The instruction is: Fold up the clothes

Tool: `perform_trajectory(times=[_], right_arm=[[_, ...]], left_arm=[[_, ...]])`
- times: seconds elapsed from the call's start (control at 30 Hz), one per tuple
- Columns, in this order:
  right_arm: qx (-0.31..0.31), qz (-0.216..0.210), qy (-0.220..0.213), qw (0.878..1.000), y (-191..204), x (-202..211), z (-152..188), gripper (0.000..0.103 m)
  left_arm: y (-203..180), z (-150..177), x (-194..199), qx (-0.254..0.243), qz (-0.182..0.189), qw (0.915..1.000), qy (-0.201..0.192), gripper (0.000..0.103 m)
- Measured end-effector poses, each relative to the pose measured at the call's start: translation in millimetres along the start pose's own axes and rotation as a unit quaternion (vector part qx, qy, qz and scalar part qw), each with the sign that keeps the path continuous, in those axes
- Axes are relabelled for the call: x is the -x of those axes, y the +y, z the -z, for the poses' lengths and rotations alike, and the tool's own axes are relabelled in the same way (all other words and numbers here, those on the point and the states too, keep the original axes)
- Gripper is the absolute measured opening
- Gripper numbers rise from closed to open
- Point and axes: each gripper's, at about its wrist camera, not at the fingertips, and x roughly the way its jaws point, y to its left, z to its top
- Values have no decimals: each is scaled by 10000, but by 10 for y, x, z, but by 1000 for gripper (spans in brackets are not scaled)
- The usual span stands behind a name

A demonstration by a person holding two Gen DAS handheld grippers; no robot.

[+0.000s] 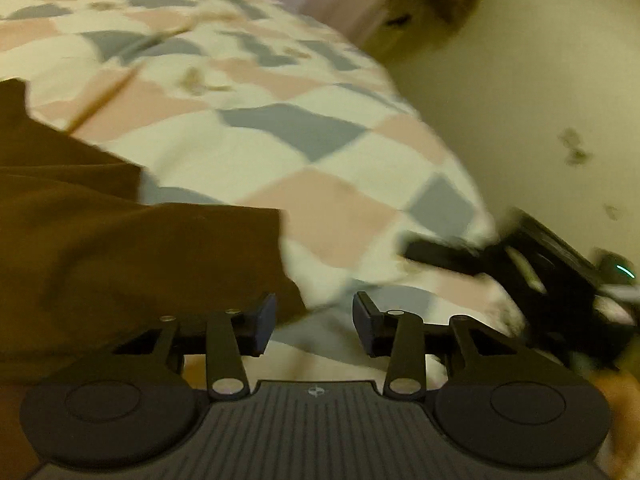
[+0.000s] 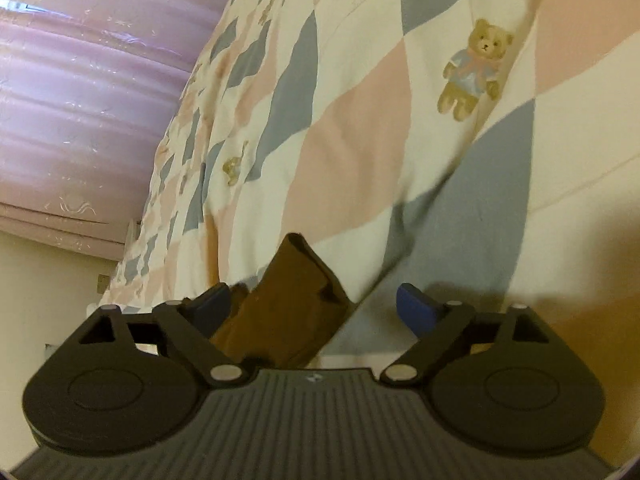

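Observation:
A brown garment (image 1: 120, 248) lies on the patchwork bedspread (image 1: 248, 92) and fills the left side of the left wrist view. My left gripper (image 1: 314, 322) is open at the garment's right edge, its left finger over the cloth, nothing between the pads. The other gripper (image 1: 520, 268) shows blurred at the right. In the right wrist view my right gripper (image 2: 320, 312) is open wide, low over the bedspread (image 2: 360, 128). A narrow corner of the brown garment (image 2: 288, 300) lies in the gap, nearer the left finger; neither pad presses on it.
The bed's edge falls away to a pale floor (image 1: 520, 100) on the right of the left wrist view. A pink pleated curtain (image 2: 80, 80) hangs beyond the bed. Teddy bear prints (image 2: 476, 68) dot the bedspread.

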Motion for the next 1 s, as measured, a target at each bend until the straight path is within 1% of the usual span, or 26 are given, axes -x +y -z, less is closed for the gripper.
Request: perform_trajectory(times=[0.03, 0.07, 0.13, 0.2, 0.3, 0.4, 0.47, 0.5, 0.53, 0.57, 0.6, 0.63, 0.7, 0.8, 0.87, 0.9, 0.93, 1.0], right_arm=[[144, 51, 56, 9999, 15, -101, -5, 90], [288, 103, 113, 9995, 30, -201, -10, 90], [575, 205, 225, 9979, 60, -403, -21, 90], [862, 308, 337, 9952, 91, -604, -31, 89], [1295, 318, 476, 9899, 175, -904, -49, 91], [1640, 395, 596, 9839, 256, -1099, -10, 90], [1911, 424, 661, 9784, 331, -1113, 27, 69], [1966, 422, 716, 9770, 343, -1096, 41, 41], [1879, 331, 827, 9781, 321, -1080, 40, 21], [1736, 209, 932, 9802, 292, -1072, 33, 16], [1687, 153, 940, 9811, 278, -1046, 33, 13], [1780, 155, 888, 9799, 298, -1004, 37, 9], [2055, 215, 743, 9756, 402, -909, 59, 6], [2464, 478, 393, 9672, 552, -655, 106, 3], [2503, 705, 172, 9655, 576, -494, 143, 2], [2476, 838, 127, 9651, 559, -444, 166, 2], [2420, 950, 140, 9655, 524, -425, 193, 3], [2241, 953, 271, 9695, 425, -449, 230, 4]], left_arm=[[-33, 26, 114, -28, 16, 9999, -98, 40], [-13, 39, 236, -48, -51, 9998, -183, 40], [253, 6, 512, -47, -548, 9980, -296, 41], [520, -28, 788, -46, -1044, 9937, -408, 40], [920, -78, 1202, -44, -1782, 9823, -575, 40], [1320, -128, 1616, -41, -2509, 9652, -737, 40], [1586, -162, 1892, -40, -2986, 9506, -844, 40], [1695, -180, 1993, -39, -3150, 9450, -881, 37], [1748, -203, 2013, -40, -3158, 9447, -887, 31], [1802, -226, 2034, -41, -3167, 9443, -892, 29], [1856, -249, 2055, -41, -3175, 9440, -897, 28], [1910, -272, 2076, -42, -3183, 9437, -903, 24], [2018, -318, 2118, -43, -3200, 9430, -913, 21], [2179, -387, 2181, -45, -3225, 9420, -929, 21], [2287, -433, 2223, -46, -3241, 9413, -940, 21], [2341, -456, 2244, -46, -3249, 9410, -945, 21], [2395, -479, 2265, -47, -3258, 9406, -951, 21], [2487, -509, 2302, -25, -3252, 9408, -960, 21]])
